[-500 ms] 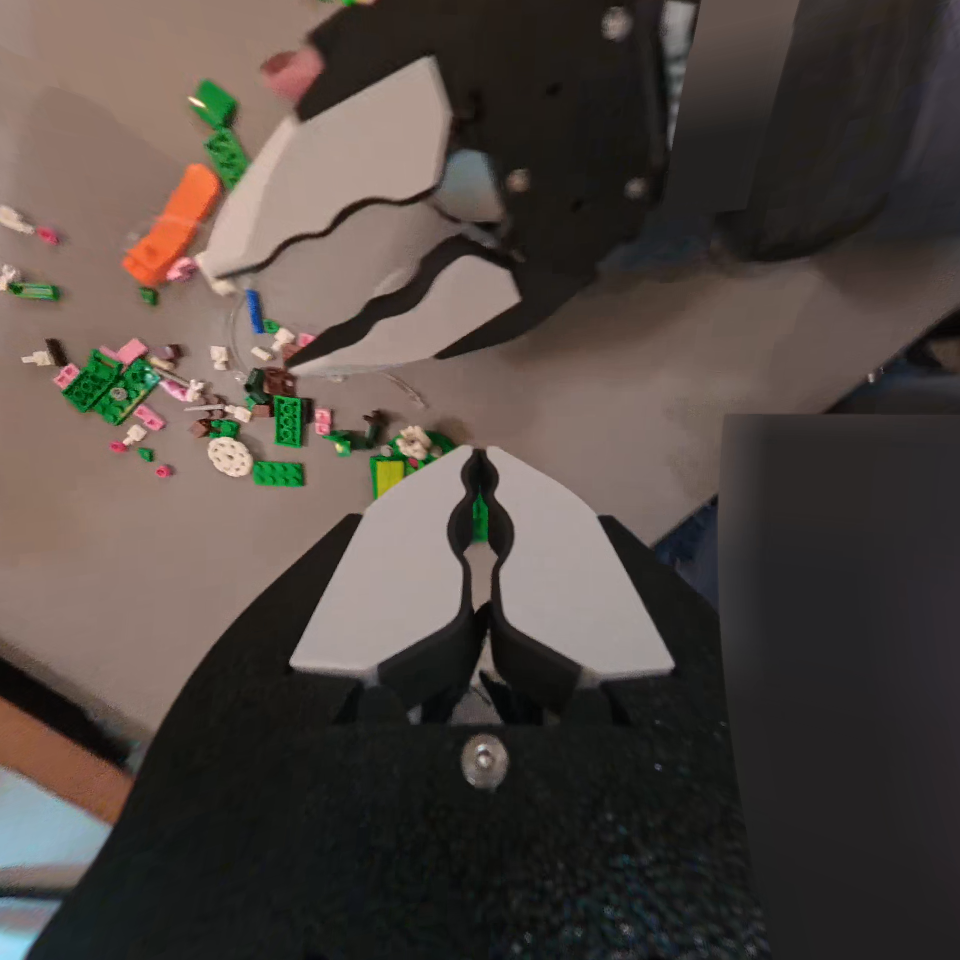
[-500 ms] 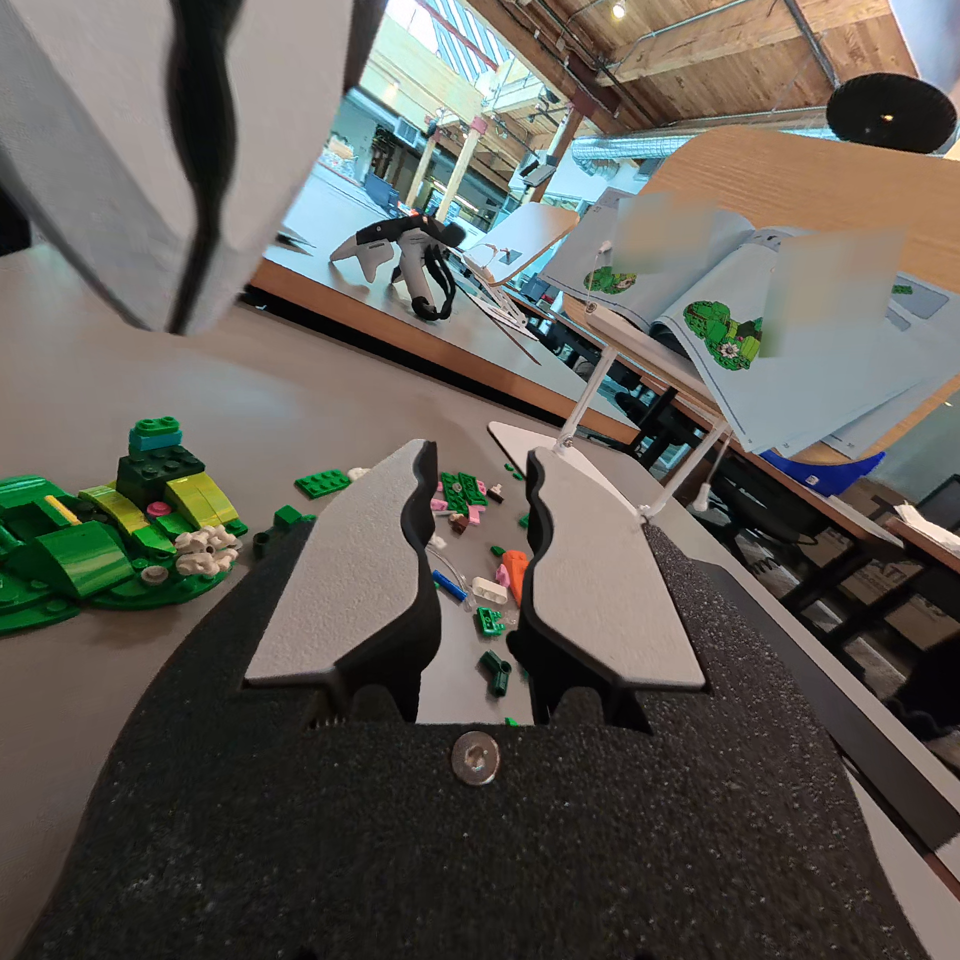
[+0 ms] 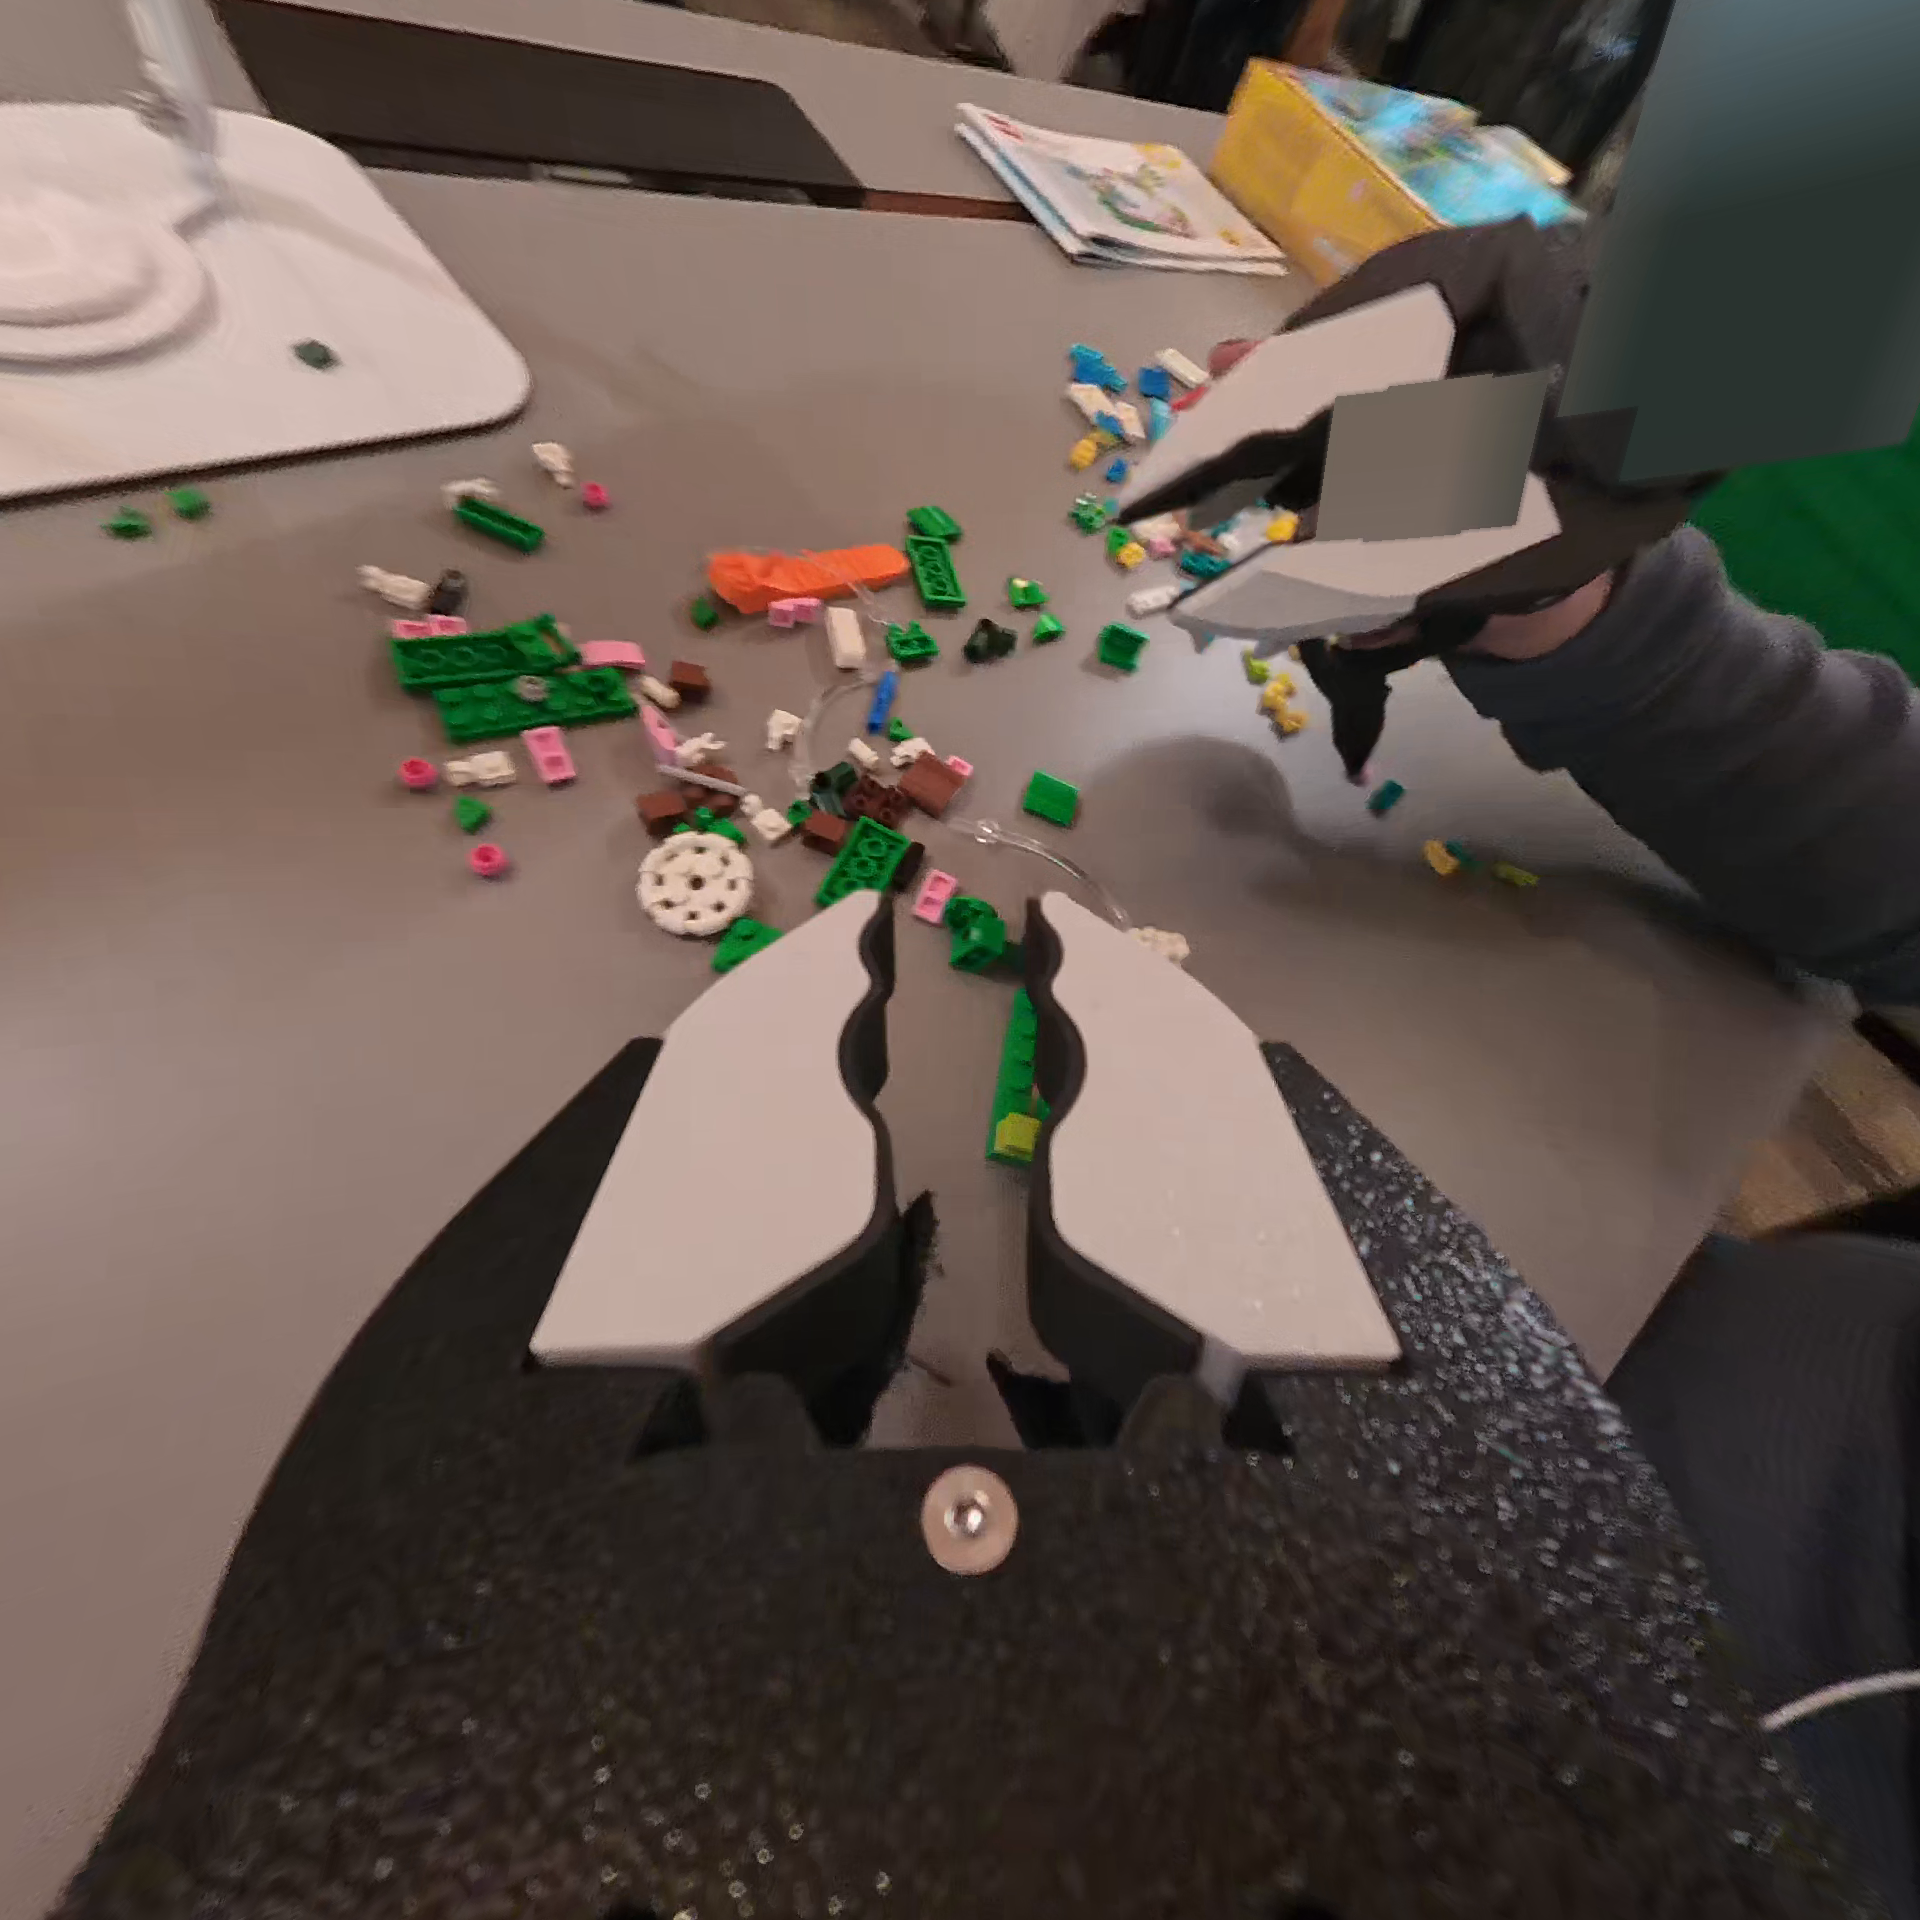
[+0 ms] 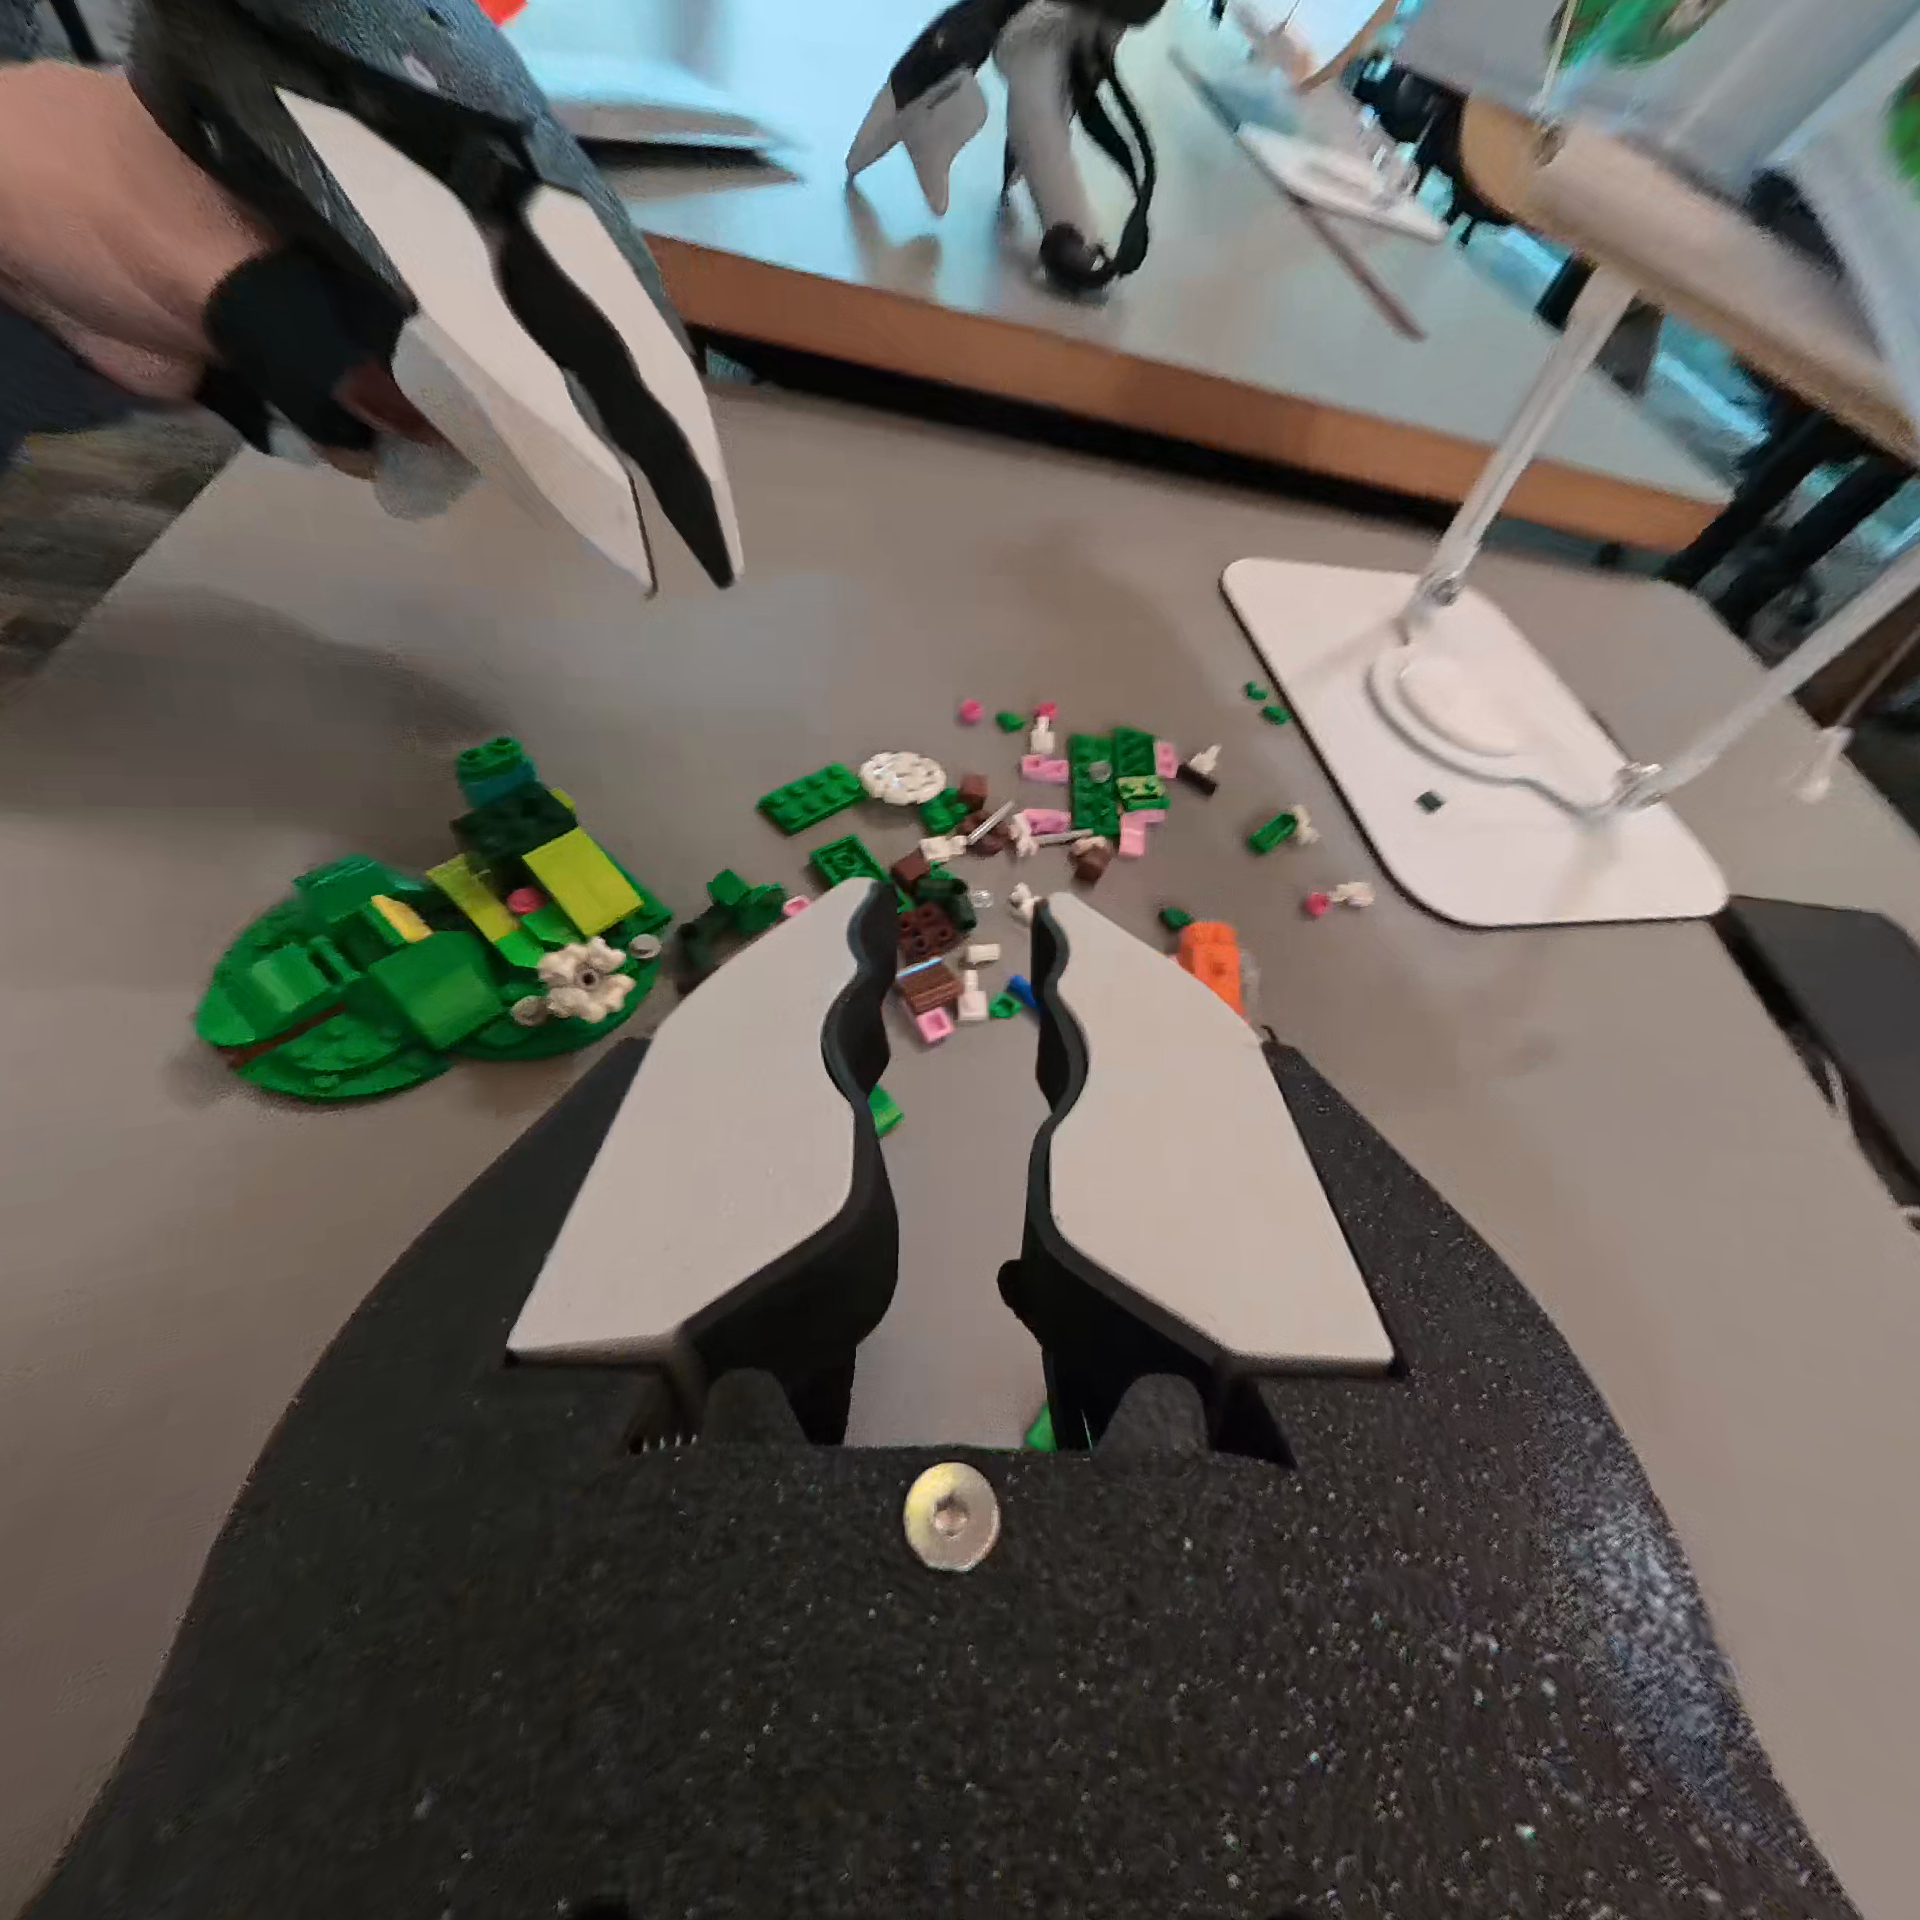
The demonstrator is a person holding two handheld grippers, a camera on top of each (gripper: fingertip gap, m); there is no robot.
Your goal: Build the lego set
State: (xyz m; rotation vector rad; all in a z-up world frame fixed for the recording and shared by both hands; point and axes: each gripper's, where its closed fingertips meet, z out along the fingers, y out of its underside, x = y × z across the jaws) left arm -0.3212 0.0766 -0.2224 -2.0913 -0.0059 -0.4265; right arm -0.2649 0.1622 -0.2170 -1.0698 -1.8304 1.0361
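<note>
Your left gripper hangs over the grey table with fingers narrowly parted and empty; loose lego pieces lie scattered just ahead of the tips, a white round piece ahead-left of them and a thin green strip beside the right finger. Your right gripper, also parted and holding nothing, points at the same scatter, brown bricks showing between its tips. The half-built green model sits left of its left finger, a white stand base ahead-right
</note>
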